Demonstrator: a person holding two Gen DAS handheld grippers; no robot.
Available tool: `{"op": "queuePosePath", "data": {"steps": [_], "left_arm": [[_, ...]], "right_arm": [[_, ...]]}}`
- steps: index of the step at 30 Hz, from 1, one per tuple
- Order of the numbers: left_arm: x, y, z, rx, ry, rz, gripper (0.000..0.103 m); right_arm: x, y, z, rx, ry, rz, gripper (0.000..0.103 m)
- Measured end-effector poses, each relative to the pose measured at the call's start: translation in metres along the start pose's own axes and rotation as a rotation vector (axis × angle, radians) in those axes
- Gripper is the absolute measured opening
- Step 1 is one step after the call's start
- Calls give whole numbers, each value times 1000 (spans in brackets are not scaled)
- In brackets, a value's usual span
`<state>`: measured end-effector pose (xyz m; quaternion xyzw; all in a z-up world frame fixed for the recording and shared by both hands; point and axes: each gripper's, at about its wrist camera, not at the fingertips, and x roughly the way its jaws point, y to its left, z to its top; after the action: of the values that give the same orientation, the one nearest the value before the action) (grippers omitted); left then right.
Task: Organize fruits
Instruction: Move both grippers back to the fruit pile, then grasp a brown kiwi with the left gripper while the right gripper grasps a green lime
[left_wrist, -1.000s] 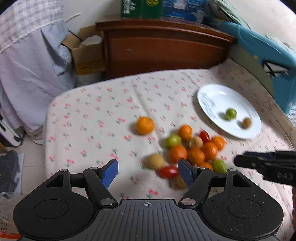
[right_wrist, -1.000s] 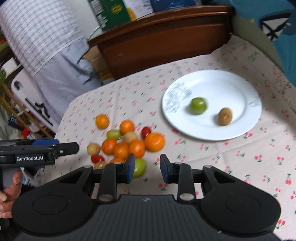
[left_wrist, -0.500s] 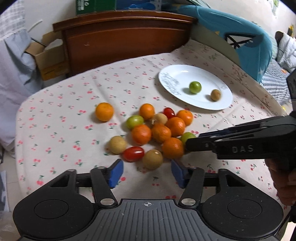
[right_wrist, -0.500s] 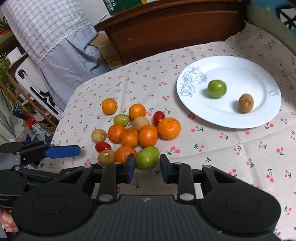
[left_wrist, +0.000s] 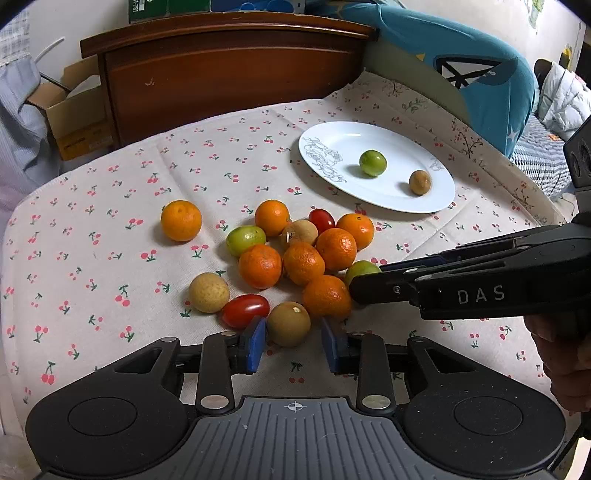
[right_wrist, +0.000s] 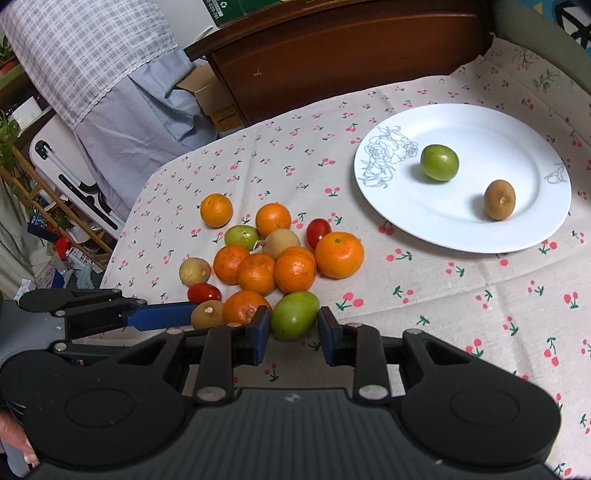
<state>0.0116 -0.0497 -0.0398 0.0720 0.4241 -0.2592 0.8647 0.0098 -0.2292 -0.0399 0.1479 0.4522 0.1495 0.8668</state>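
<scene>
Grasping is underway: left gripper (left_wrist: 292, 345) closing around the brown fruit (left_wrist: 288, 324), right gripper (right_wrist: 290, 335) narrowly flanking, perhaps touching, 1 green fruit (right_wrist: 294, 319); next, lift to plate (right_wrist: 532, 229).

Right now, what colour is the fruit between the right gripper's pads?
Green, an oval fruit; the right wrist view shows it best.

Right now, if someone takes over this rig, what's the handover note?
Left gripper: jaws closing around the near brown fruit, which lies on the tablecloth; pads not clearly pressing yet.
Right gripper: pads closely flank the oval green fruit, also on the cloth; grip unconfirmed.
Done: the white plate holds a round green fruit and a small brown fruit.
Left: the fruit pile of oranges, red tomatoes, green and brown fruits, plus one stray orange.
</scene>
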Motion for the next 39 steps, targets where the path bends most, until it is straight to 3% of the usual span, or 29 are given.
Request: {"op": "queuePosePath", "data": {"steps": [13,31,39], "left_arm": [[-4,-5,-1,28,-14,1,23],[-32,-1,22,-40,-140,6,23],[-31,-11,45,-39,-179,-35,23]], "right_arm": [[-5,3,3,-15,-5,4,28],[-33,3,19,1,-109,22,28],[-52,-8,36,44,-186,7,28]]}}
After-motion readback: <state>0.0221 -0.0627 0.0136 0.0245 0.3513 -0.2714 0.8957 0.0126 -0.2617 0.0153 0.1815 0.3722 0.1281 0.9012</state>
